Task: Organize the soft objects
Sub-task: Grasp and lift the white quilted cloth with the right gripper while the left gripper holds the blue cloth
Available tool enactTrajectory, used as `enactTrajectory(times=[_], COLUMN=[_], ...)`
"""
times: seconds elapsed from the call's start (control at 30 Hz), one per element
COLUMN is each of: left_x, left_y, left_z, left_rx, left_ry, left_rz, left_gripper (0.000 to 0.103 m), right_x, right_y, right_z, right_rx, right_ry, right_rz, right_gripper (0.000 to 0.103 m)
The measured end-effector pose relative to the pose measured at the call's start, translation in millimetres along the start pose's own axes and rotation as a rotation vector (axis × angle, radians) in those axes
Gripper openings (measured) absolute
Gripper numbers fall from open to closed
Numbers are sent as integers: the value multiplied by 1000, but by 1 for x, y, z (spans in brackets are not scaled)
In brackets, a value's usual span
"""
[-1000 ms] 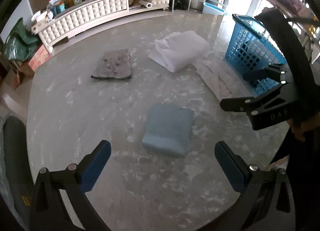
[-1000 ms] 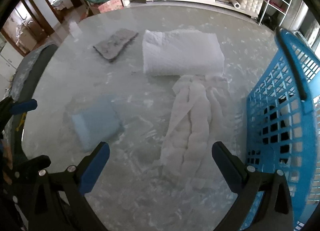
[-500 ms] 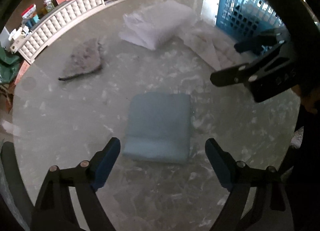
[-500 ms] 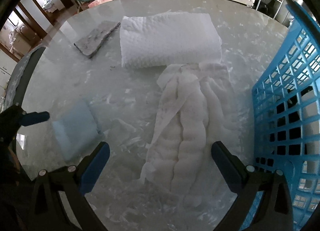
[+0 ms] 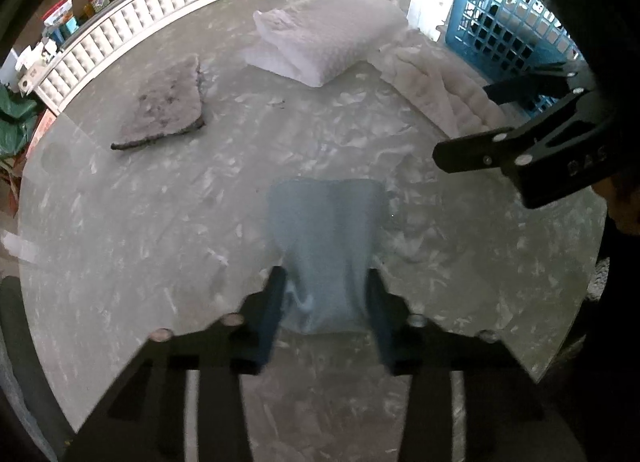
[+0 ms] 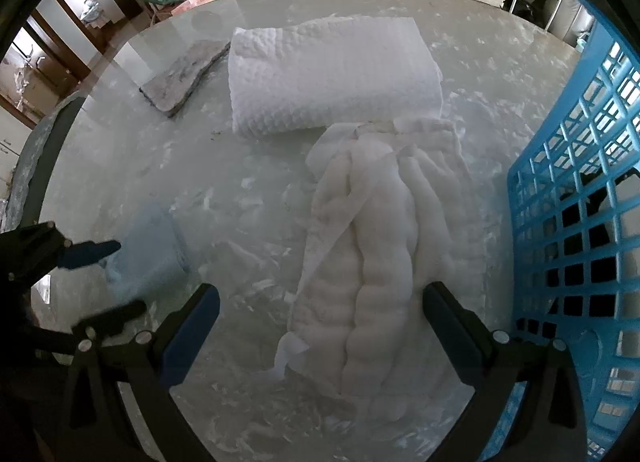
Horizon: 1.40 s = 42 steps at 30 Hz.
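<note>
A folded light-blue cloth lies near the front of the round marble table. My left gripper points down on the cloth's near edge. Its jaws are closing, and the pads squeeze the bunched fabric between them. From the right wrist view the same cloth and left gripper show at the lower left. My right gripper hangs open over the near end of a crumpled white quilted cloth, with the fabric between its fingers but untouched.
A folded white waffle towel lies behind the quilted cloth, and a grey mat sits to its left. A blue lattice laundry basket stands at the table's right edge. White cabinets and clutter line the far wall.
The left gripper came down onto the blue cloth and drew its jaws in from wide open until they pinch its near edge. The right gripper sank a little toward the quilted cloth, still open.
</note>
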<state>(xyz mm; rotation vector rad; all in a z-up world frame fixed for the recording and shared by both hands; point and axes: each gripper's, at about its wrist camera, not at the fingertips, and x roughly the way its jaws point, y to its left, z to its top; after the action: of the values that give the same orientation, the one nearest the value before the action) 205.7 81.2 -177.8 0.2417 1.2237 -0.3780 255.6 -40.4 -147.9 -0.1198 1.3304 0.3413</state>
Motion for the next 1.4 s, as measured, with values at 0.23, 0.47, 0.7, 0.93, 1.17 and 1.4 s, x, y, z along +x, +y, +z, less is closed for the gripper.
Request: enactTrajectory(times=[0.23,0.47,0.7,0.93,1.17,1.4], left_x=[0,-12,-38,-80,-115,-144], left_y=[20,39,44,30,3,-28], left_z=[1,-6,-10,-9,-9,-5], left_rx=[-125,-168,-208,-238,-217,-191], left_ry=[-1,-34,-83,-135,-187,-233], left_rz=[-87,-88,-90,-102,-91,-71], left_gripper=[14,14,14,14,14,14], right_x=[10,4,-6,-46,-93,-140], right_y=[11,14,14,26,37,36], right_z=[0,-5,-13,-27,-44,-63], right_rx=[-42,-62,-53,-88,-119,-162], right_ry=[17,-29,-40,-112,-168,-252], right_rz=[-73,-148,-58,-17,9,5], right_gripper=[97,32,18,18,18,18])
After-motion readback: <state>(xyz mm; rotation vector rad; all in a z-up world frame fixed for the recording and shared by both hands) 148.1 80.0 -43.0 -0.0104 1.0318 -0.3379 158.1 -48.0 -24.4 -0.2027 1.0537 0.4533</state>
